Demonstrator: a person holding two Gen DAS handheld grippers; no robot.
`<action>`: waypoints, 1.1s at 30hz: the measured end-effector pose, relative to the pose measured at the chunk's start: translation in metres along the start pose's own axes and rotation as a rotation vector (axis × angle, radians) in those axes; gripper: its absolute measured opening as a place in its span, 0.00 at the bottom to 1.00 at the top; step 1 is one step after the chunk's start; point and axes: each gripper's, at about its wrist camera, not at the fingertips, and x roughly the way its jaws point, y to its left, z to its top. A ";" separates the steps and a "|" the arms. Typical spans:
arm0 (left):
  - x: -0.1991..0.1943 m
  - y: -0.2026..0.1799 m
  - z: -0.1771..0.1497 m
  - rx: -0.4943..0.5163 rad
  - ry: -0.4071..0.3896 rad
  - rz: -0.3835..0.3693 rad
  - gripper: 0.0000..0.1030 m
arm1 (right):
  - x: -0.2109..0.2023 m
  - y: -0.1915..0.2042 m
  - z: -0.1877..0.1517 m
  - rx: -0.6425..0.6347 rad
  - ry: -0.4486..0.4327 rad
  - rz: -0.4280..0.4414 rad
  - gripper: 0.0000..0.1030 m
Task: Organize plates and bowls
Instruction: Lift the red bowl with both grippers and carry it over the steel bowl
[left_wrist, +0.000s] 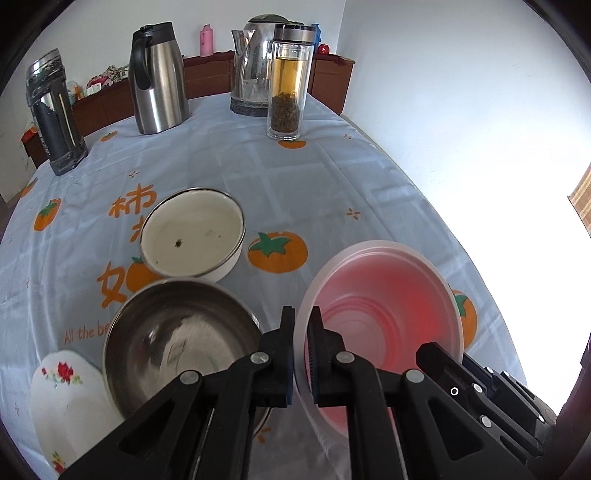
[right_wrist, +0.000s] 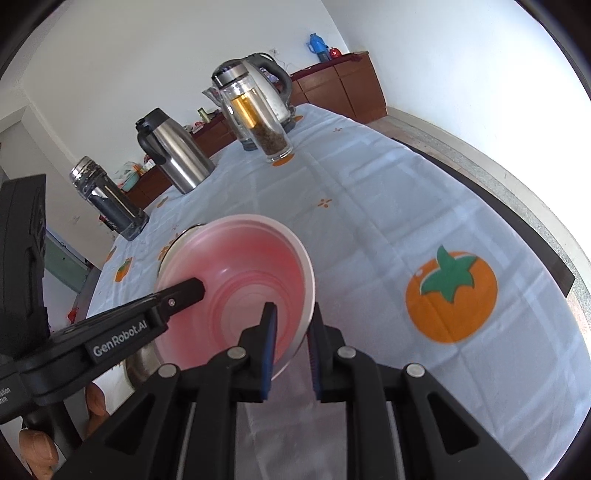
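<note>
The rim of the pink bowl (left_wrist: 384, 314) is pinched between the jaws of the left gripper (left_wrist: 303, 354) on its left side, with one finger outside the wall and the other inside. The opposite, right-hand side of the same rim is straddled by the jaws of the right gripper (right_wrist: 291, 350), and the wall is clamped between the two blue-edged pads (right_wrist: 271, 332). The pink bowl (right_wrist: 236, 288) is thus gripped from both sides at once and is seen tilted in the right wrist view; whether its base touches the tablecloth (left_wrist: 295, 177) cannot be told. Just beside the left gripper, on its outer side, a steel bowl (left_wrist: 177, 347) is seen, and a white floral plate (left_wrist: 66, 398) is partly covered by that bowl's edge. Beyond the steel bowl, close to its far rim, a white enamel bowl (left_wrist: 192, 236) is set upright on the cloth (a few dark specks are visible on its inner surface). Well apart from the bowls, at the far end of the table, a glass tea bottle (left_wrist: 288, 85), an electric kettle (left_wrist: 255, 62), a steel thermos jug (left_wrist: 157, 77) and a dark tumbler (left_wrist: 53, 114) are arranged. The cloth is pale blue and printed with orange persimmons (right_wrist: 450, 299).
</note>
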 end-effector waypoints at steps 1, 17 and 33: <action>-0.003 0.001 -0.004 -0.002 -0.003 -0.001 0.07 | -0.003 0.002 -0.004 -0.002 -0.001 0.000 0.16; -0.044 0.023 -0.038 -0.022 -0.040 0.018 0.10 | -0.036 0.036 -0.036 -0.053 -0.023 0.008 0.16; -0.064 0.060 -0.050 -0.067 -0.080 0.046 0.11 | -0.036 0.078 -0.048 -0.121 -0.026 0.018 0.16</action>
